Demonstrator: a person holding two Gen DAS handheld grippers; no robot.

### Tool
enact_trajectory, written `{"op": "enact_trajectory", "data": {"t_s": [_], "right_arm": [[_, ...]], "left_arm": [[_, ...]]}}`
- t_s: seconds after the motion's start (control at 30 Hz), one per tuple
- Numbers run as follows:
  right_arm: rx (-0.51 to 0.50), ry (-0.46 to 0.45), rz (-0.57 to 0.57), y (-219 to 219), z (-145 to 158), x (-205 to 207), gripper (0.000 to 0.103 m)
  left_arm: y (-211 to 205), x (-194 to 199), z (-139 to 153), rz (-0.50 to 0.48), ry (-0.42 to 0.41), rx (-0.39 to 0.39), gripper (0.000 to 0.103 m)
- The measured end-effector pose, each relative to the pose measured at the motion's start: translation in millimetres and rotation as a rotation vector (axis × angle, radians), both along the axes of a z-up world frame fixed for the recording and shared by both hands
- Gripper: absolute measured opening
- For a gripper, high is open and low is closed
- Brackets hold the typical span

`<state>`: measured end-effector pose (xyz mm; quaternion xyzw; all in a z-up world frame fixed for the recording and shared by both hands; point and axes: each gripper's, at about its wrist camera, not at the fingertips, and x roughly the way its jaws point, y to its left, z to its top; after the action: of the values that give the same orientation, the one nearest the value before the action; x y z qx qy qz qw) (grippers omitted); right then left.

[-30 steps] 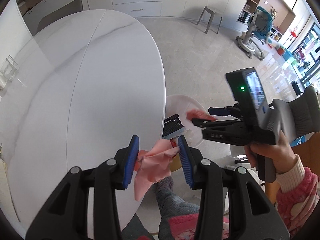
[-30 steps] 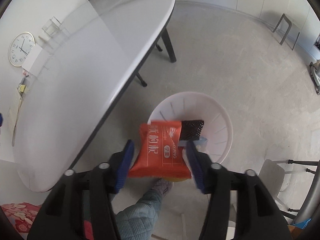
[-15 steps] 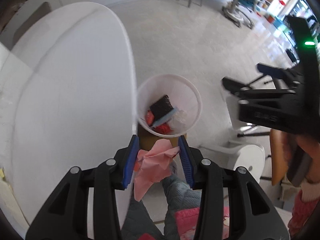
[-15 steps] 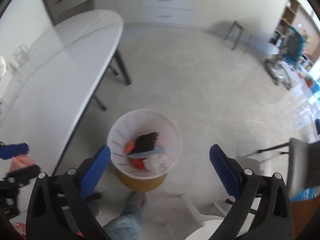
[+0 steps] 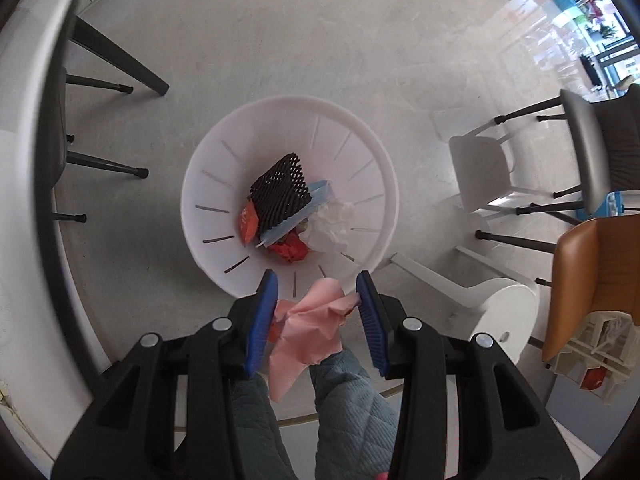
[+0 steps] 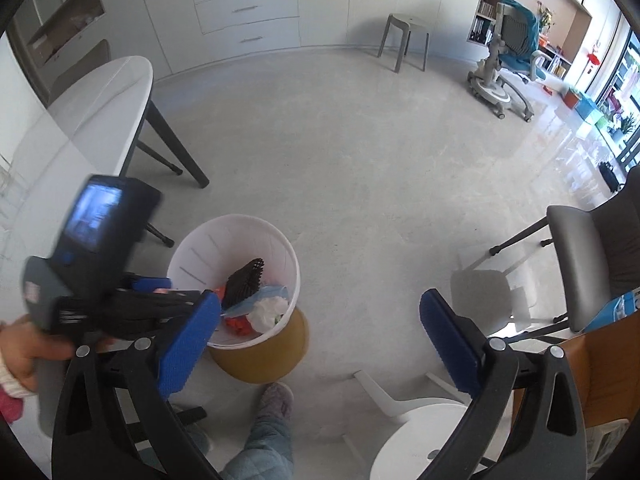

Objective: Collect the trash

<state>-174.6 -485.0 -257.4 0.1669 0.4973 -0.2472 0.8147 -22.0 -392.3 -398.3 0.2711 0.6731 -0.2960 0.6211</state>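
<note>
While your left gripper (image 5: 317, 294) points down over the near rim of the white bin (image 5: 224, 168), its blue fingers (image 5: 262, 316) pinch a crumpled pink sheet (image 5: 310, 328), which bunches between the pads and hangs back toward your quilted trouser legs (image 5: 348, 412). Part of that sheet overlaps the bin's near wall in the left wrist view, but it has not gone in.

Your right gripper (image 6: 320, 336) stands with its fingers (image 6: 450, 344) spread wide. They have just been opening, and nothing lies between them; only bare floor (image 6: 360, 184) shows in the gap.

Inside the bin lie a black mesh piece (image 5: 280, 192), a pale blue strip (image 5: 304, 216) under it, a crumpled white wad (image 5: 332, 228) toward the right wall, a crushed red scrap (image 5: 290, 250) near the bottom, and an orange-red packet (image 5: 248, 220) tucked at the left beneath the mesh. The bin sits on a brown base (image 6: 260, 360) on the floor, just beside your slippered foot (image 6: 276, 398).

From the right wrist view, your left hand (image 6: 28, 352) grips the handle of the left device at the lower left, its small screen (image 6: 94, 212) facing the camera. The white table (image 6: 92, 112) stands beyond it, left of the bin, on dark legs. A white plastic chair (image 5: 484, 172) and an orange-brown seat (image 5: 592, 280) stand to the right of the bin.
</note>
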Motion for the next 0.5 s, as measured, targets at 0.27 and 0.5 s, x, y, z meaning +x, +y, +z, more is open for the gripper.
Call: {"op": "enact_trajectory", "data": {"t_s": [0.27,0.5], "right_arm": [[0.005,-0.022,-0.018,-4.3,-0.7,9.3,0.099],[0.028,-0.045,-0.081,-24.7,1.3,9.2,0.099]], "left_arm": [[-3.6,-5.9,-1.9,-0.01,-0.027,-0.033,0.075],[-13.1,-0.5,16.6,-0.034,-0.046,-0.07,0.08]]}}
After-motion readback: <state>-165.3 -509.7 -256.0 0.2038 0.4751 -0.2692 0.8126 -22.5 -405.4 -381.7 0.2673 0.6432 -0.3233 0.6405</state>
